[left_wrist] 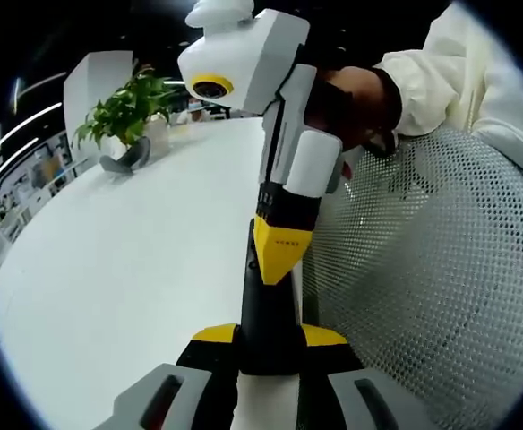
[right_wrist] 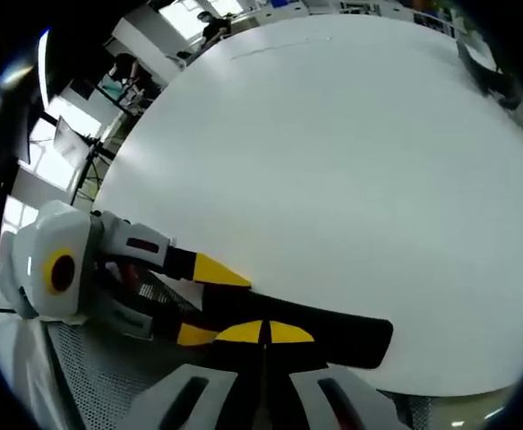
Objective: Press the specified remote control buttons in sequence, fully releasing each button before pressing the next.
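A slim black remote (left_wrist: 266, 318) is clamped between the yellow tips of my left gripper (left_wrist: 270, 337), which is shut on its near end. It sticks out forward over the white table's (left_wrist: 136, 260) edge. My right gripper (left_wrist: 282, 253), held by a gloved hand, comes down from above with its jaws shut and its yellow tip resting on the remote's upper face. In the right gripper view the shut tips of my right gripper (right_wrist: 263, 333) sit on the remote (right_wrist: 351, 339), while my left gripper (right_wrist: 206, 303) holds it from the left.
A potted plant (left_wrist: 127, 112) and a grey object (left_wrist: 123, 159) stand at the table's far side. A white mesh chair back (left_wrist: 441, 278) is beside the grippers. A dark object (right_wrist: 494, 81) lies far across the table. Office furniture stands beyond.
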Tool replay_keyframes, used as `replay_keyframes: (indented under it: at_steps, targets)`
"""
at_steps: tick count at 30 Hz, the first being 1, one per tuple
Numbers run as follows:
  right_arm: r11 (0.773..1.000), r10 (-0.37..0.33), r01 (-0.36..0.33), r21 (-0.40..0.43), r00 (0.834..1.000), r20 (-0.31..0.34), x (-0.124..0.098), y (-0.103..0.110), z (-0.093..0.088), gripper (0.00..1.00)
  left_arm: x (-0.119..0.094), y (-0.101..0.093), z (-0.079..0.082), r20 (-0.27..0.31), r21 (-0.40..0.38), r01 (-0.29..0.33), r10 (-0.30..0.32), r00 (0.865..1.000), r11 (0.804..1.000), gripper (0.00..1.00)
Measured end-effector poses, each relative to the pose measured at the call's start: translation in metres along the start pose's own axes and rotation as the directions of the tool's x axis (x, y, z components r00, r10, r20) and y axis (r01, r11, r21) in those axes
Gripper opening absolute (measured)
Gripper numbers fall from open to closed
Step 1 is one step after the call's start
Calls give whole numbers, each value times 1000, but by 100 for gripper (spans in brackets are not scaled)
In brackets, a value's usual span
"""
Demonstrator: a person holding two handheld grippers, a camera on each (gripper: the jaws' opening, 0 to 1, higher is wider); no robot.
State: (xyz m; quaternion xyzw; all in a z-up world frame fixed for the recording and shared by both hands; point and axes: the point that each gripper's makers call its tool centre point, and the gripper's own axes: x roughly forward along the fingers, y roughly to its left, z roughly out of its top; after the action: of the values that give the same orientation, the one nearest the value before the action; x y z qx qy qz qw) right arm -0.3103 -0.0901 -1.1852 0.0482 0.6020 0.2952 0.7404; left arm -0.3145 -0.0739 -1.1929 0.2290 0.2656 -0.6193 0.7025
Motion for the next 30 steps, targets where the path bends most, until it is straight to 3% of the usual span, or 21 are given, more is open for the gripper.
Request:
replay_keyframes:
  at_steps: [30]
  targets:
    - [996, 19, -22, 82, 999, 31, 1, -3, 5, 0, 0, 1, 0, 0, -1, -4, 4, 1000, 1000, 24]
